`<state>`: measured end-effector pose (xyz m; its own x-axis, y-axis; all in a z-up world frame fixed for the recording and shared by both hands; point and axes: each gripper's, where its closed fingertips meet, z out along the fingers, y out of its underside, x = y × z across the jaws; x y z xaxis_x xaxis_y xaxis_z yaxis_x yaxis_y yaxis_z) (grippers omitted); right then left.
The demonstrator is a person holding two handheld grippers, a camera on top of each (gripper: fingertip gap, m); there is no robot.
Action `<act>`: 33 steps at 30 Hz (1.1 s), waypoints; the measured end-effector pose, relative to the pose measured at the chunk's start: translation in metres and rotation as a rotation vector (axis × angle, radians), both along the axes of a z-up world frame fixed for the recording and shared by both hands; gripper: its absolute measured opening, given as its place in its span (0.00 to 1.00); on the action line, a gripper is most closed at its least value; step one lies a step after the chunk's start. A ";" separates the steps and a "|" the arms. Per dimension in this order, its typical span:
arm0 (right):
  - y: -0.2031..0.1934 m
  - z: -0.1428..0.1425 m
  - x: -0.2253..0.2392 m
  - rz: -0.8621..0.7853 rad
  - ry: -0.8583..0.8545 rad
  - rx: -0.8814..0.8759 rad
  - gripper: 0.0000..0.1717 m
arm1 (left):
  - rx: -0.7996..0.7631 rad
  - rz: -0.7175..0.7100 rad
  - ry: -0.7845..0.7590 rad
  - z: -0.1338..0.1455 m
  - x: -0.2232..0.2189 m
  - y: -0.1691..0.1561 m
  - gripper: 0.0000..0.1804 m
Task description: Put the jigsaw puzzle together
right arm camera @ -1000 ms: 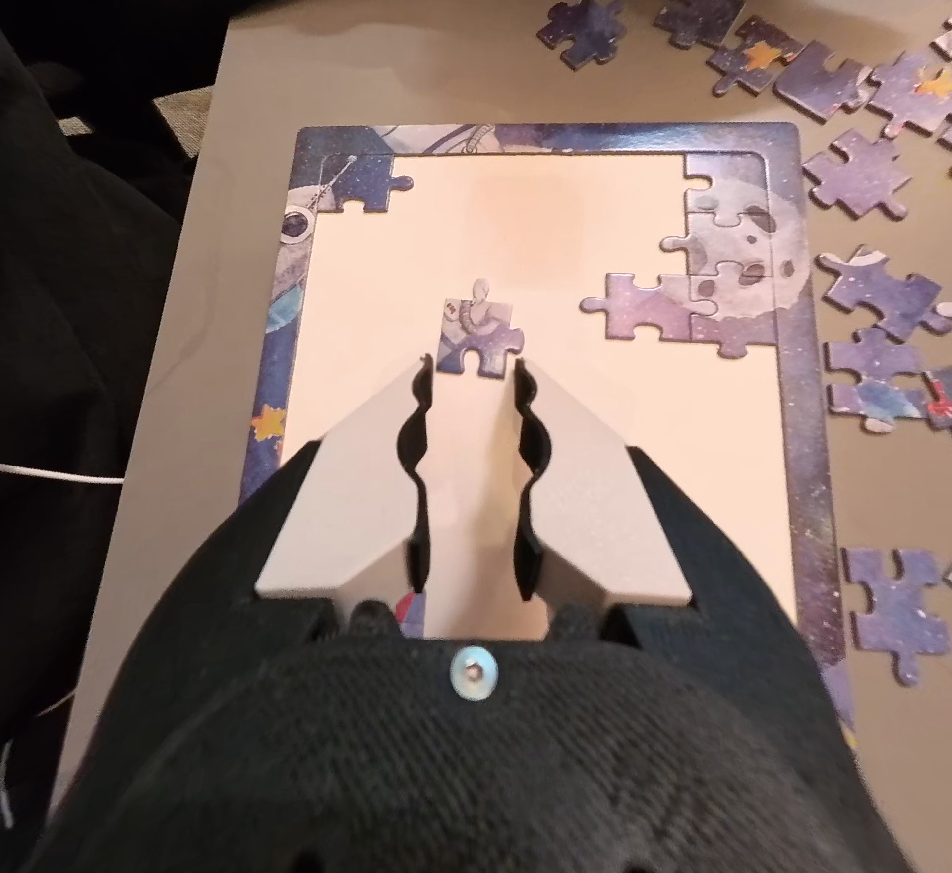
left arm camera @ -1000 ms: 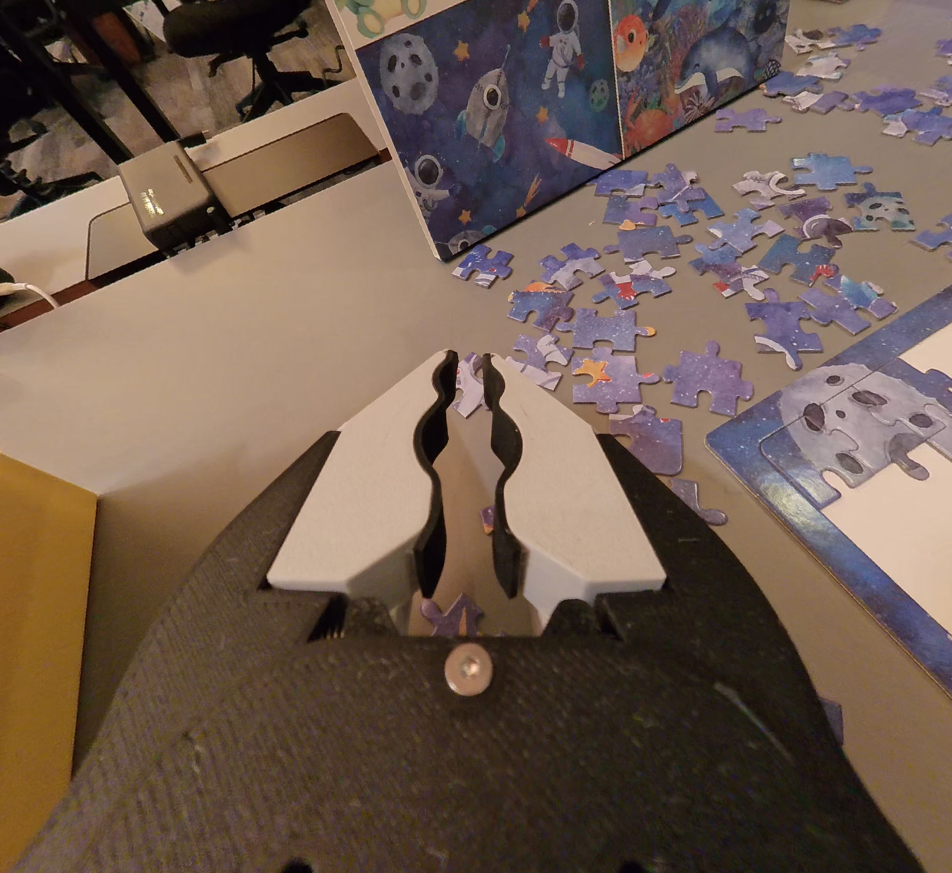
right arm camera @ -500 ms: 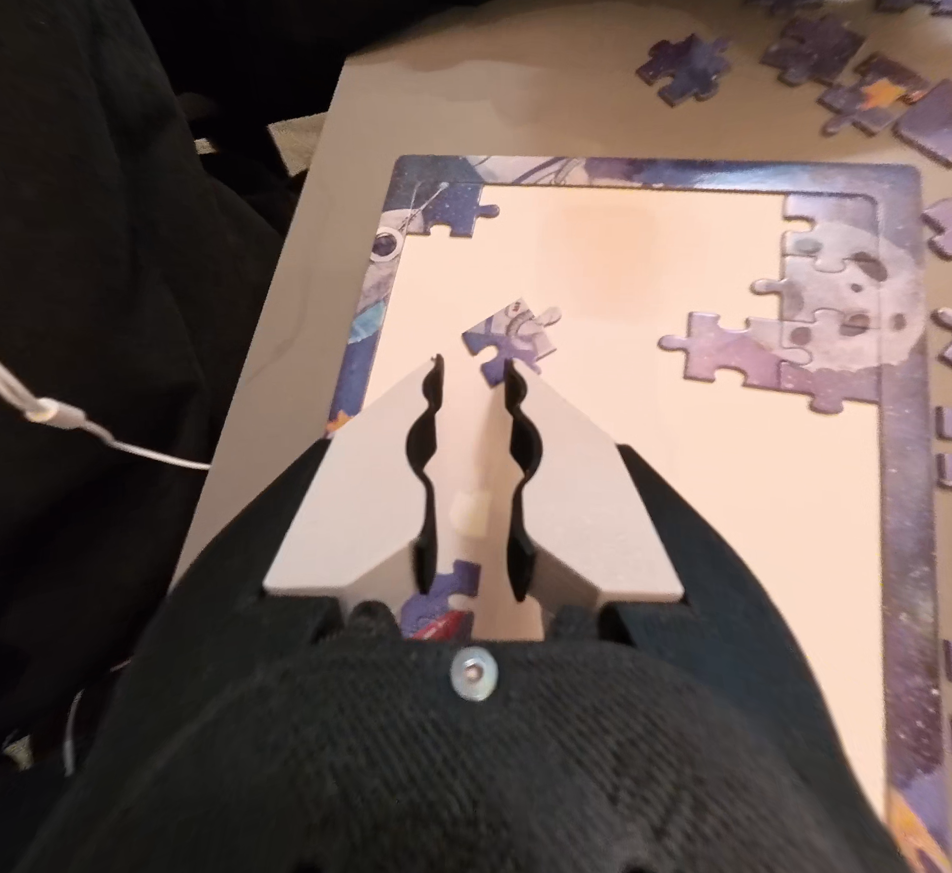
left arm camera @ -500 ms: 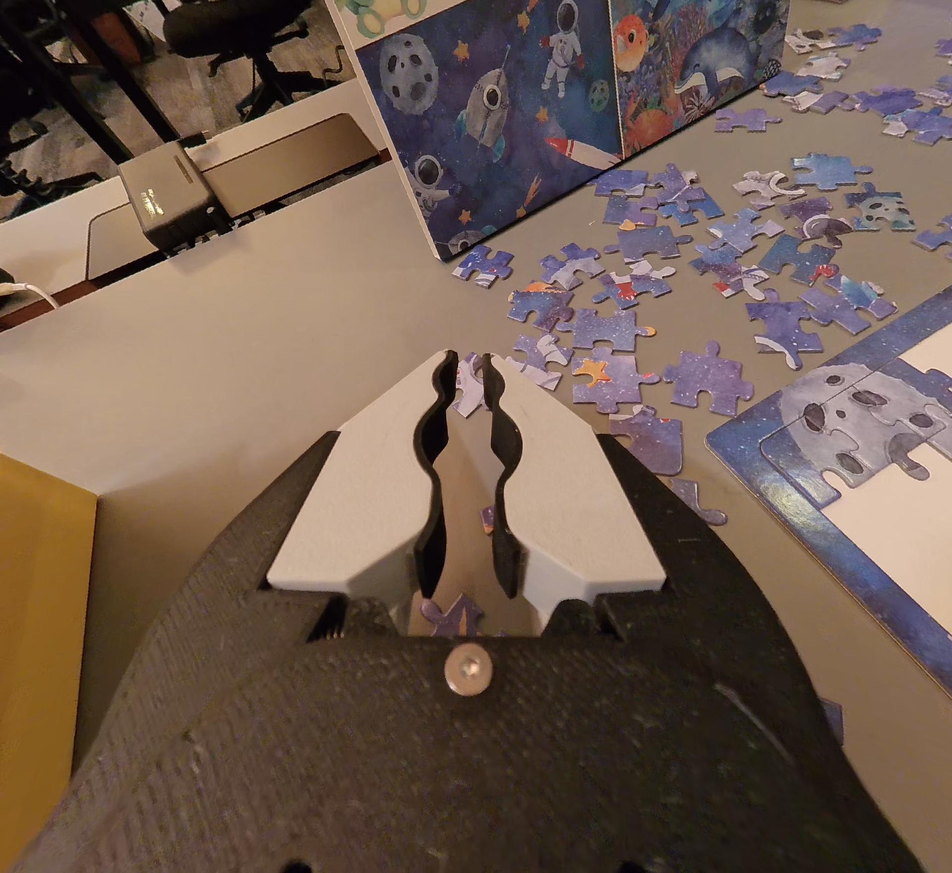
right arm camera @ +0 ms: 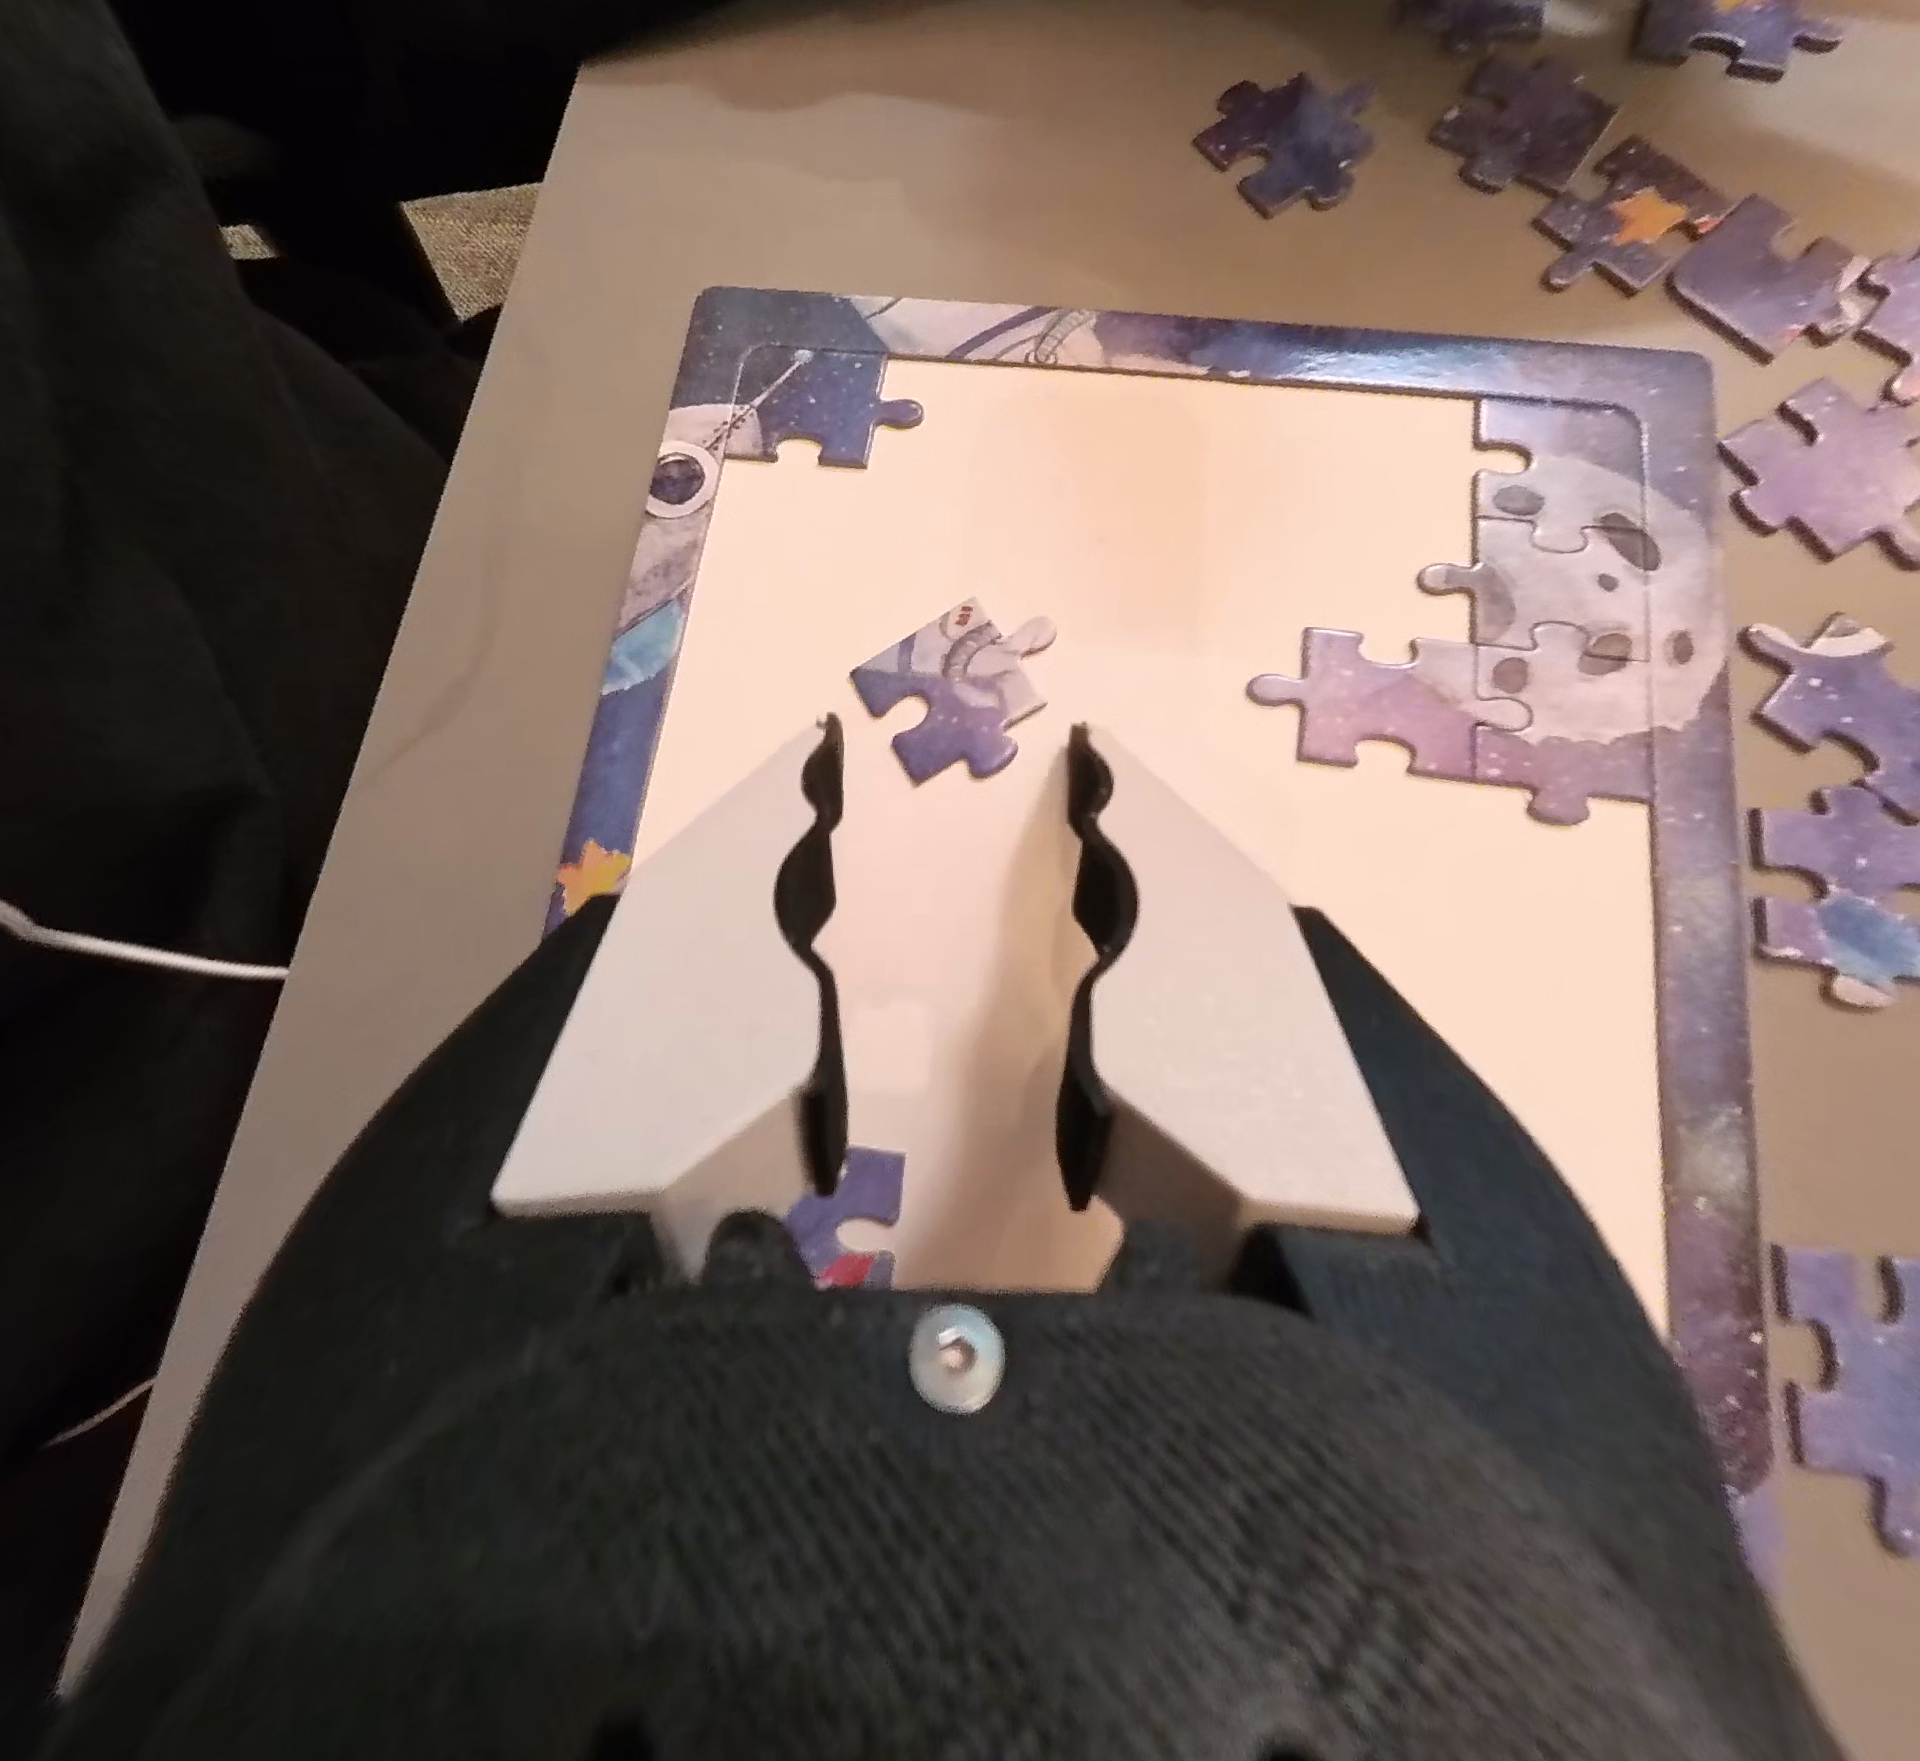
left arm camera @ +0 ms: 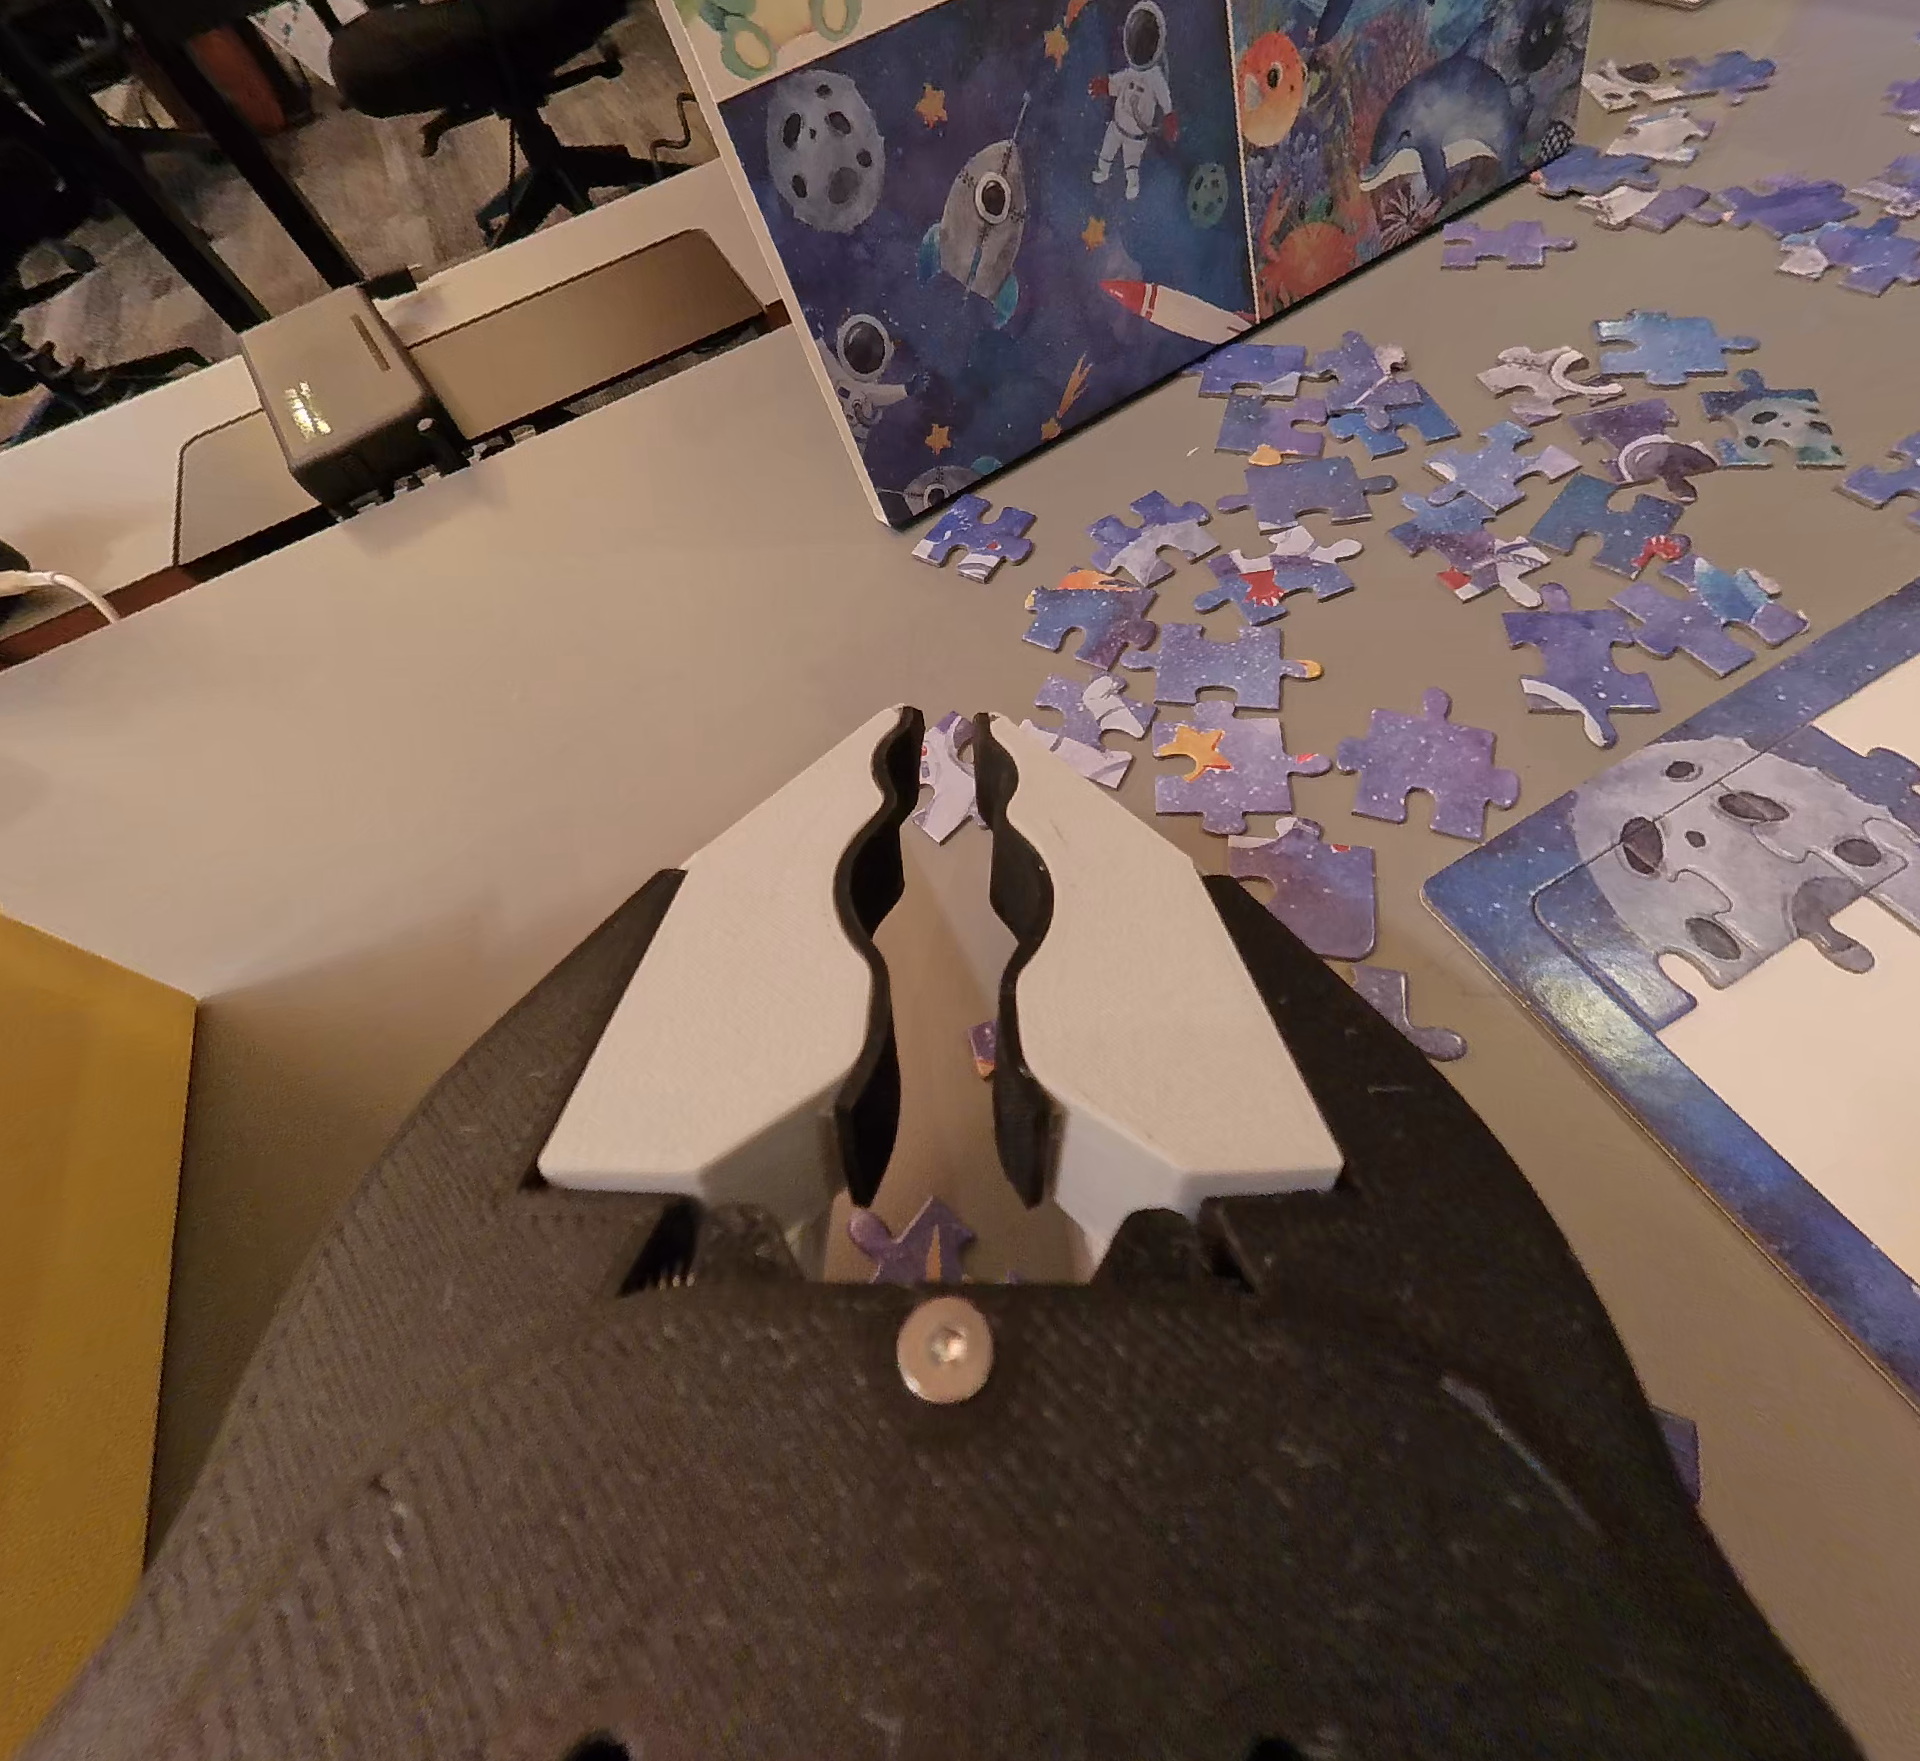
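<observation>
We note the puzzle frame [right arm camera: 1683, 880] lying flat on the table [right arm camera: 416, 776], its cream inner field largely uncovered. An assembled moon cluster [right arm camera: 1538, 631] occupies the frame at 2 o'clock from the right gripper [right arm camera: 951, 735]; a corner piece [right arm camera: 821, 412] sits at 11 o'clock. The right gripper's jaws stand well apart and carry nothing. A single loose piece [right arm camera: 956, 693] lies flat on the cream field just beyond the fingertips at 12 o'clock, rotated, one knob pointing to 1 o'clock, touching neither pad.

The left gripper [left arm camera: 945, 735], over the scattered pieces [left arm camera: 1455, 516] beside the picture box [left arm camera: 1091, 153], has jaws nearly together; a pale piece [left arm camera: 940, 781] shows in the slit, and we cannot tell whether it is clamped
</observation>
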<state>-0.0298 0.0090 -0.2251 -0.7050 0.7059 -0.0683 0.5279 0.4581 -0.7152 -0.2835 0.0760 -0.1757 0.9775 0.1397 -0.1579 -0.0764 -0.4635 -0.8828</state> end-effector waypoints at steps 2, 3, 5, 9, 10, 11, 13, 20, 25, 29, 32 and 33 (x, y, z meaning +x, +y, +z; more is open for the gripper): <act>-0.002 0.000 0.003 0.016 -0.010 -0.011 0.23 | 0.001 0.000 0.000 0.000 0.000 0.000 0.04; -0.004 0.000 0.005 0.026 -0.017 -0.017 0.22 | 0.000 0.000 0.000 0.000 0.000 0.000 0.04; -0.009 0.001 0.009 0.052 -0.031 -0.033 0.20 | 0.000 0.001 0.000 0.000 0.000 0.000 0.04; -0.012 0.007 0.009 0.063 -0.010 -0.052 0.17 | -0.001 0.000 0.001 0.000 0.000 0.000 0.04; -0.010 0.007 0.006 0.054 0.002 -0.044 0.17 | -0.001 0.000 0.001 0.000 0.000 0.000 0.04; -0.010 0.007 0.004 0.047 0.012 -0.034 0.18 | -0.001 0.000 0.001 0.000 0.000 0.000 0.04; -0.009 0.004 0.001 0.038 0.030 -0.004 0.20 | -0.002 0.000 0.001 0.000 0.000 0.000 0.04; -0.013 -0.003 -0.002 0.050 0.042 0.034 0.20 | -0.001 0.001 0.001 0.000 0.000 0.000 0.04; -0.012 -0.003 -0.004 0.038 0.041 0.040 0.16 | -0.001 0.001 0.000 0.000 0.000 0.000 0.04; -0.012 -0.003 -0.004 0.033 0.038 0.041 0.16 | -0.002 0.001 0.001 -0.001 0.000 0.000 0.04; -0.013 -0.002 -0.006 0.031 0.047 0.042 0.16 | 0.000 0.000 0.001 0.000 0.000 0.000 0.04; -0.013 -0.001 -0.006 0.029 0.052 0.040 0.16 | 0.000 0.000 0.000 0.000 0.000 0.000 0.04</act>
